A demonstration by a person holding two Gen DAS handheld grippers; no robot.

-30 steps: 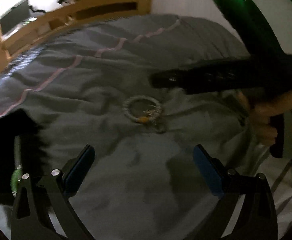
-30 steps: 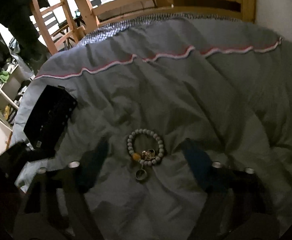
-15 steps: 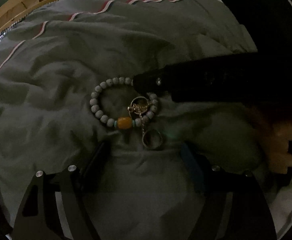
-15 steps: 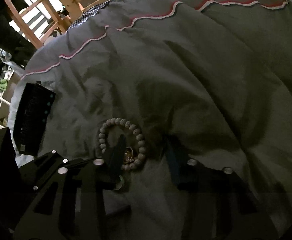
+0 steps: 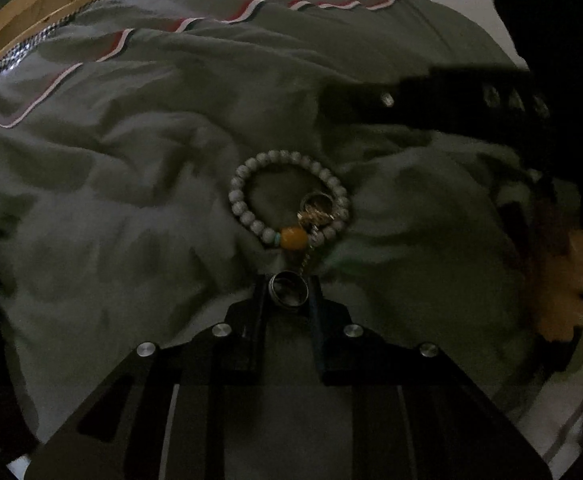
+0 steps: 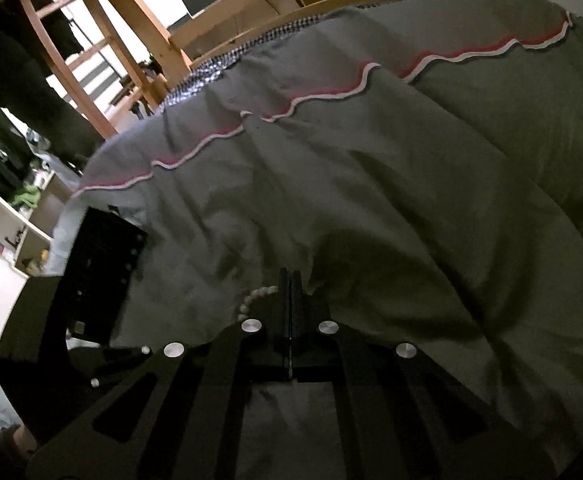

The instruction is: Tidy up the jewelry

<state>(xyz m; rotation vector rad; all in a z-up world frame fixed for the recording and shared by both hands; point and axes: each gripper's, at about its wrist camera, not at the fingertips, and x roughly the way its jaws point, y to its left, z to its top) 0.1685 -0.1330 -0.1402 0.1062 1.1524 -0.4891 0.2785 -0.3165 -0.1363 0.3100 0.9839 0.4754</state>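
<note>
While the left gripper (image 5: 289, 294) pinches the silver ring (image 5: 289, 293) to untangle it, the right gripper (image 6: 290, 280), seemingly empty, sits closed near the beaded bracelet (image 5: 287, 202).

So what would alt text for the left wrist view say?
The left gripper is shut on a silver ring chained to a pale bead bracelet, which lies on a rumpled grey blanket; the right gripper hovers beyond.

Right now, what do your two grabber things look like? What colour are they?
Both are black. The left gripper has two flat jaws with bluish inner pads, on arms with long slots and round silver screws. The right gripper looks the same: black slotted arms and silver screws. From the left wrist view its side is a long black bar with holes, and the bare right hand holding it shows no sleeve.
</note>
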